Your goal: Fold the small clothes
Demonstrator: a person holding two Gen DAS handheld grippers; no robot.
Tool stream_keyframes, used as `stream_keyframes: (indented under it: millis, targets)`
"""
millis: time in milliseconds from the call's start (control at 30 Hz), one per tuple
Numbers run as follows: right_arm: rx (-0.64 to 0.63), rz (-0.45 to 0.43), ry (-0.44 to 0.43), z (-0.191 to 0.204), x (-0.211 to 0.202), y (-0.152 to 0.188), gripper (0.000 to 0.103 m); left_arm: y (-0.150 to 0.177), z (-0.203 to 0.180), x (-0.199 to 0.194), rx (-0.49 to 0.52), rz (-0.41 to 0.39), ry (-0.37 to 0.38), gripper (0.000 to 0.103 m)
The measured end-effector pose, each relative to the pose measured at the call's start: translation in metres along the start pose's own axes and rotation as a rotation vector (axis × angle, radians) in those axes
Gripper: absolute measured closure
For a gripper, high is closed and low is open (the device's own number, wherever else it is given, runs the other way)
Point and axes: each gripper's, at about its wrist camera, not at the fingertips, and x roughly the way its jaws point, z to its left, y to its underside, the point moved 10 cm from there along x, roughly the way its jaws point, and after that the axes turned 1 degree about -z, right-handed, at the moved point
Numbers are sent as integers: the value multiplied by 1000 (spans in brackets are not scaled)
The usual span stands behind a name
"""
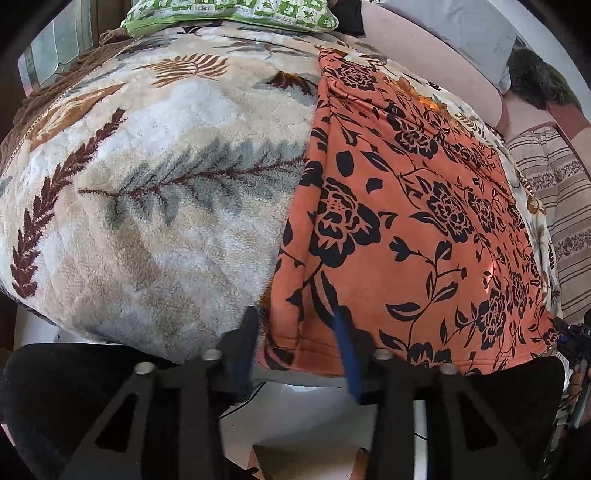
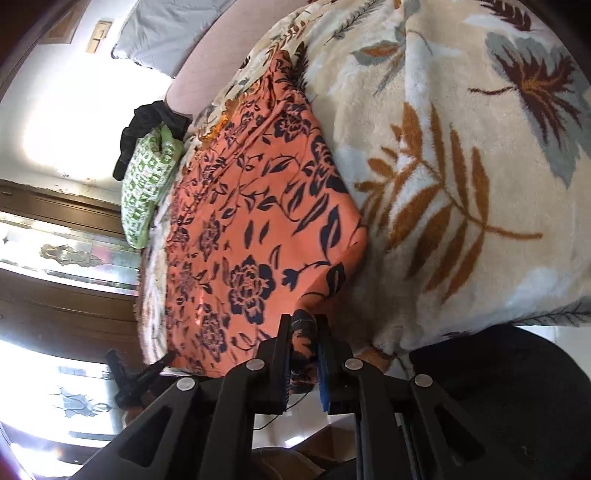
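Note:
An orange garment [image 1: 406, 229] with black flowers lies flat on a plush leaf-patterned blanket [image 1: 147, 184] at the bed's near edge. In the left wrist view my left gripper [image 1: 297, 325] is open. The garment's near left corner lies between its two fingers [image 1: 249, 332], and they do not pinch it. In the right wrist view the same garment [image 2: 251, 229] stretches away, and my right gripper [image 2: 303, 328] is shut on a bunched bit of its near corner. That gripper shows as a dark tip [image 1: 569, 338] at the garment's right corner in the left wrist view.
A green patterned pillow [image 1: 229, 14] and a grey pillow [image 1: 461, 37] lie at the far end of the bed. Striped bedding [image 1: 554, 206] is to the right. A black cloth [image 2: 147, 125] sits by the pillow. A dark wooden cabinet [image 2: 55, 325] stands beyond. Pale floor [image 1: 295, 413] shows below the bed edge.

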Motion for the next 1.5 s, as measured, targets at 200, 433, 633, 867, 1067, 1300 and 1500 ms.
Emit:
stream_keyframes:
  millis: [200, 433, 633, 867, 1067, 1300, 1500]
  targets:
    - [27, 2, 7, -11, 2, -4, 16, 4, -9, 12, 12, 33, 5, 39]
    - [40, 18, 81, -26, 6, -1, 32, 7, -10, 16, -7, 42, 36, 39]
    - [-31, 107, 141, -24, 25, 8, 68, 5, -4, 15, 1, 51, 26, 89]
    - [-49, 124, 80, -11, 22, 14, 93, -8, -13, -12, 15, -15, 109, 91]
    - [-22, 75, -7, -1, 10, 2, 95, -20, -16, -18, 15, -27, 114, 91]
    - [21, 110, 0, -21, 19, 8, 91, -10, -10, 3, 13, 15, 82, 91]
    - [41, 168, 42, -32, 29, 10, 90, -12, -12, 8, 15, 26, 92, 90]
